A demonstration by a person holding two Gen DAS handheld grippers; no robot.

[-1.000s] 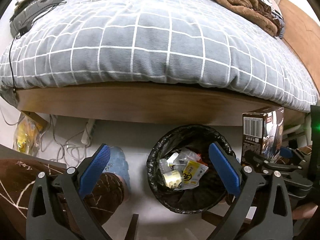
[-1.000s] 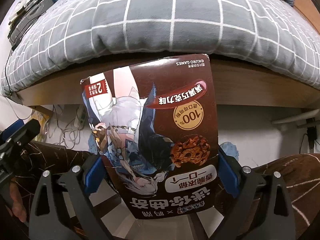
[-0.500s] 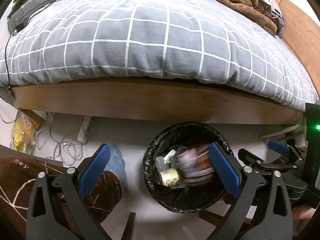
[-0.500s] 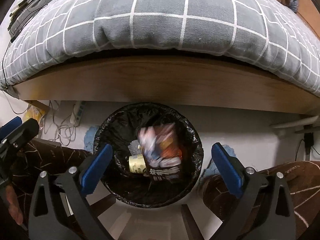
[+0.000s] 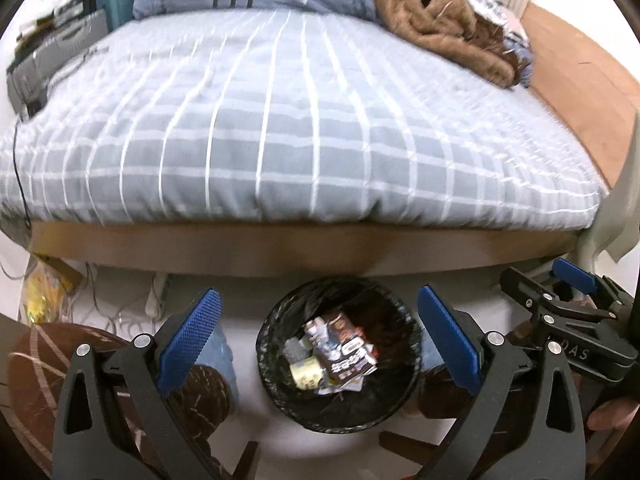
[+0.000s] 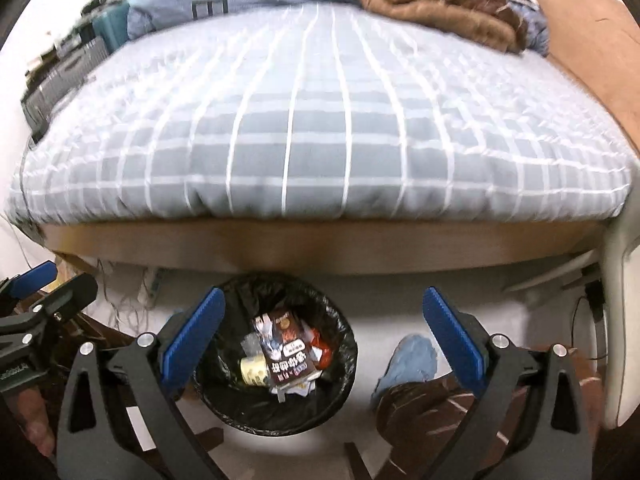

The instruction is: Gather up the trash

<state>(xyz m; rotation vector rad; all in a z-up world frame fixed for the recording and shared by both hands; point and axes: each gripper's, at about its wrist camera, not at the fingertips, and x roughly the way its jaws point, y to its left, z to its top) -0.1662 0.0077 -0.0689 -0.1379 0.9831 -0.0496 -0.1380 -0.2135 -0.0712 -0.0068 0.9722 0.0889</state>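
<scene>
While the cookie box (image 6: 289, 350) lies inside the black-lined trash bin (image 6: 340, 376), the left gripper (image 5: 318, 338) and right gripper (image 6: 322, 334) are held spread wide, empty.

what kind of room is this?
Most likely a bedroom: a bed with a grey checked duvet, a brown blanket heaped on it, and a lined trash bin on the floor beside it.

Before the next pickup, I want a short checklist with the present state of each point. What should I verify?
1. Brown snack box inside black-lined round trash bin: ok.
2. Left gripper jaws open, holding nothing: ok.
3. Right gripper jaws open, holding nothing: ok.
4. Bin upright on the floor: ok.
5. Room left in the bin: ok, trash sits below the rim.
6. More trash on the grey checked duvet: cannot tell, picture blurred.
</scene>
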